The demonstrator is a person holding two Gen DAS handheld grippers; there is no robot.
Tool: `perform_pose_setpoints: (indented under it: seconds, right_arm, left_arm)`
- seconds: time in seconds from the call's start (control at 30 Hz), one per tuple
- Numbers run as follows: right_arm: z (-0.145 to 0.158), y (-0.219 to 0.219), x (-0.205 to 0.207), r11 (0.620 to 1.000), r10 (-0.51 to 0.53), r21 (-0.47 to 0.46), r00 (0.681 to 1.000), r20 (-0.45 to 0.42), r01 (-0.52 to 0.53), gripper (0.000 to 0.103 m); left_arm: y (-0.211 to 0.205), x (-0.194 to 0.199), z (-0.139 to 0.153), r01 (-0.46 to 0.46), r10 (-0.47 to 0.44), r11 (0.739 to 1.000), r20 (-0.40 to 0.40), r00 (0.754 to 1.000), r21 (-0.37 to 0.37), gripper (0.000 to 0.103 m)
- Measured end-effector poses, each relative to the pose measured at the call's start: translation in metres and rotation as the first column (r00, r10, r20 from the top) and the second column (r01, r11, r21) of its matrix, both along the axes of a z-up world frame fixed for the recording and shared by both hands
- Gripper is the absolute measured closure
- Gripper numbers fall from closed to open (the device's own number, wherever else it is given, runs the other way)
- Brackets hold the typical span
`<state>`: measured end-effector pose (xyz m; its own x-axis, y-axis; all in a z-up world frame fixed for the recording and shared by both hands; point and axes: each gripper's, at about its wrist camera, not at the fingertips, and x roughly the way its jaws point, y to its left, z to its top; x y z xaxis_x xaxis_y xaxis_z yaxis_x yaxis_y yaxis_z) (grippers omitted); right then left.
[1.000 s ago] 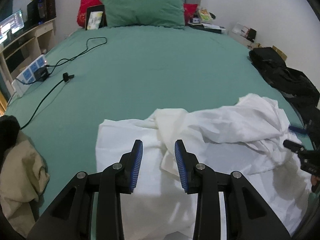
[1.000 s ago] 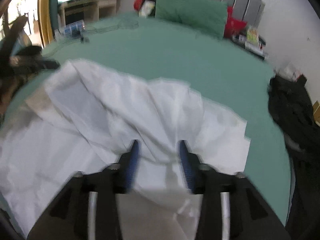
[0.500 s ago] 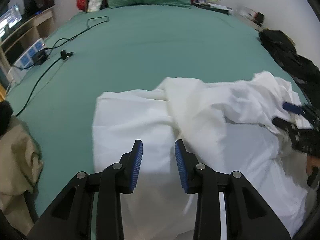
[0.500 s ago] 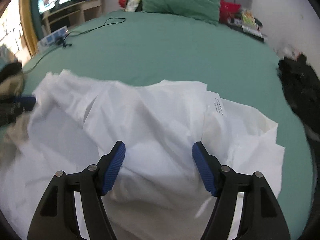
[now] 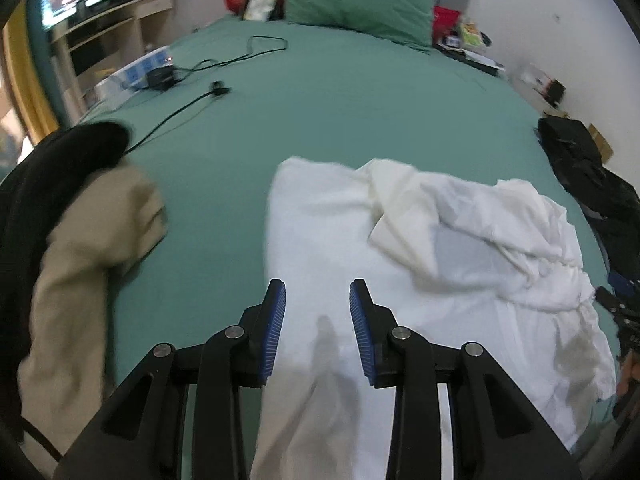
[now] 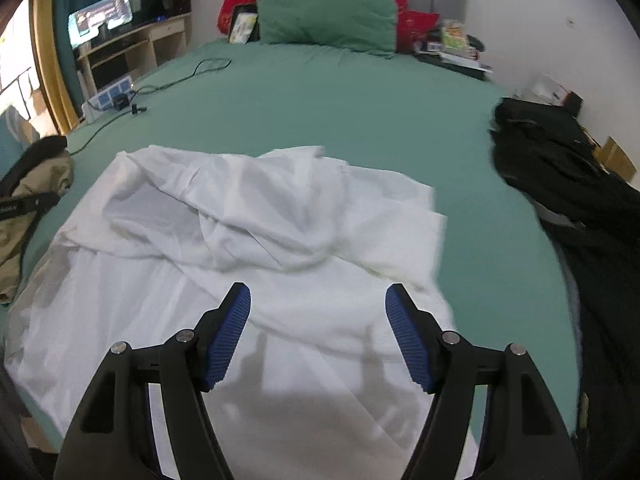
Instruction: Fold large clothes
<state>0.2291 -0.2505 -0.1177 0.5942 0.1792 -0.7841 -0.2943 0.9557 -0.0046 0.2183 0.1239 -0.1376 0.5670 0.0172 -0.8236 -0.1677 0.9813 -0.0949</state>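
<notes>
So we've got a big white garment (image 6: 256, 240) lying crumpled on the near half of the bed (image 6: 320, 100), which has a green sheet on it. The cloth is bunched up in a ridge across its middle, with a flatter stretch closer to us and one edge hanging toward the foot of the bed.

Our left hand-held gripper (image 5: 317, 320) hovers over the left part of the white cloth with its blue pads (image 5: 276, 328) a narrow gap apart, nothing pinched between them, just the cloth lying below. Our right hand-held gripper (image 6: 318, 332) sits over the right part of the garment with the jaws spread wide, also gripping nothing.

Around it: a beige garment (image 5: 92, 264) with something black on top sits at the left edge of the bed, and a pile of black clothes (image 6: 568, 184) lies along the right edge. A black cable (image 5: 192, 100) runs across the sheet to a power strip (image 5: 140, 70) on the far left. A green pillow (image 6: 324, 18) leans at the headboard with red ones (image 6: 236, 0) behind it. There's a screen (image 6: 100, 16) lit up on a desk (image 6: 132, 46) off to the left.
</notes>
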Motion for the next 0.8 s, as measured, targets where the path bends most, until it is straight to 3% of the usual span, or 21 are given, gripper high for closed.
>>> perform_pose_setpoints:
  seconds: [0.17,0.27,0.4,0.5,0.6,0.7,0.8]
  right_arm:
    - [-0.001,-0.039,-0.032,0.999,-0.052,-0.004,0.998,-0.022,0.052,0.033]
    - [-0.005,-0.066,-0.048,0.995,-0.101,0.005,0.994,-0.036,0.102,0.033]
    - [-0.026,-0.105,-0.071,0.975,-0.220,-0.054,0.973,-0.064,0.217,0.033]
    - [-0.041,-0.137,-0.078,0.946,-0.315,0.026,0.935,-0.163,0.324,0.033]
    - [-0.035,-0.151,-0.080,0.934,-0.339,0.067,0.930,-0.140,0.351,0.033]
    - [-0.044,-0.157,-0.078,0.927,-0.347,0.078,0.916,-0.202,0.368,0.033]
    - [-0.065,-0.155,-0.075,0.928,-0.304,0.109,0.892,-0.335,0.357,0.033]
  left_arm:
    - [0.011,-0.054,-0.002,-0.044,0.044,0.999,-0.009,0.999,0.002,0.067]
    - [0.021,-0.084,-0.018,-0.090,0.089,0.996,-0.059,0.994,-0.012,0.055]
    - [0.029,-0.118,-0.034,-0.124,0.120,0.991,-0.082,0.989,-0.045,0.053]
    - [0.025,-0.132,-0.038,-0.097,0.093,0.992,-0.061,0.994,-0.078,0.046]
    - [0.022,-0.142,-0.048,-0.089,0.080,0.986,-0.073,0.994,-0.142,0.044]
    - [0.018,-0.149,-0.057,-0.076,0.061,0.981,-0.093,0.994,-0.177,0.043]
    - [0.019,-0.154,-0.062,-0.076,0.059,0.978,-0.094,0.994,-0.193,0.043]
